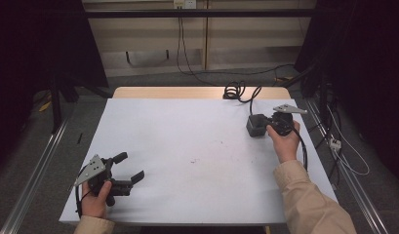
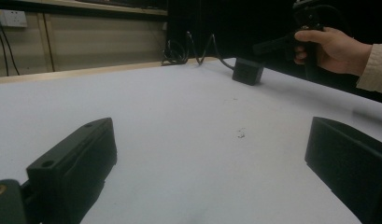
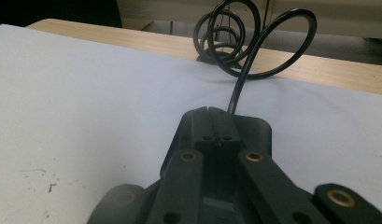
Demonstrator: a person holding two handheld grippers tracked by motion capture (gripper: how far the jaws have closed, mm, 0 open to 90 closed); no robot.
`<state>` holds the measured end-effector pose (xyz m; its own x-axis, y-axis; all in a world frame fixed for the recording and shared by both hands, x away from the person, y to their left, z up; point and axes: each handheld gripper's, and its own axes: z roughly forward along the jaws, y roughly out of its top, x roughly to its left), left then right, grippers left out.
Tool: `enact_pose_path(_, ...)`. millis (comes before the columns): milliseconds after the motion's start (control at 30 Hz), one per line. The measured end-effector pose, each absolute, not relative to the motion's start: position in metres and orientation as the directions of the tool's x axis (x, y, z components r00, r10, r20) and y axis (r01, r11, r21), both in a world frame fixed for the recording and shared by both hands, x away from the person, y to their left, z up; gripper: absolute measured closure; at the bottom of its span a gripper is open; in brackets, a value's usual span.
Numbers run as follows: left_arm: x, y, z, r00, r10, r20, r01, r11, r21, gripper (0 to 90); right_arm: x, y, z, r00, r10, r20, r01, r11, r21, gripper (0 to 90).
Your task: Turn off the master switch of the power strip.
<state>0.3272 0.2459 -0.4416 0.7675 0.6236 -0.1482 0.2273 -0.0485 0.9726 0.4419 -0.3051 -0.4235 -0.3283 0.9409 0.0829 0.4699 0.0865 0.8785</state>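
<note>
A black power adapter (image 1: 256, 126) sits on the white table sheet (image 1: 187, 141) at the far right, and its black cable (image 1: 237, 91) coils at the back edge. My right gripper (image 1: 266, 123) hovers just above the adapter (image 3: 261, 130) with its jaws pressed together and nothing between them. From the left gripper view, the right gripper (image 2: 262, 46) hangs a little over the adapter (image 2: 248, 71). My left gripper (image 1: 130, 166) rests at the near left corner, its jaws spread wide over bare sheet (image 2: 202, 154).
Faint dark specks (image 1: 194, 160) mark the sheet's middle. A strip of bare wooden tabletop (image 1: 168, 92) shows at the back edge. Metal rails (image 1: 36, 165) run along both sides of the table, and loose wires (image 1: 346, 156) lie on the floor at right.
</note>
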Motion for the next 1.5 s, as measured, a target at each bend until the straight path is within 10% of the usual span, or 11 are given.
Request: enact_pose_path(1500, 0.3266, 0.2466, -0.4417, 0.767, 0.624, -0.149, 0.226, -0.046, 0.973, 1.8, 0.4399, -0.3020, -0.4275, -0.336, 0.942, 0.028, 0.482, 0.147, 0.864, 90.0)
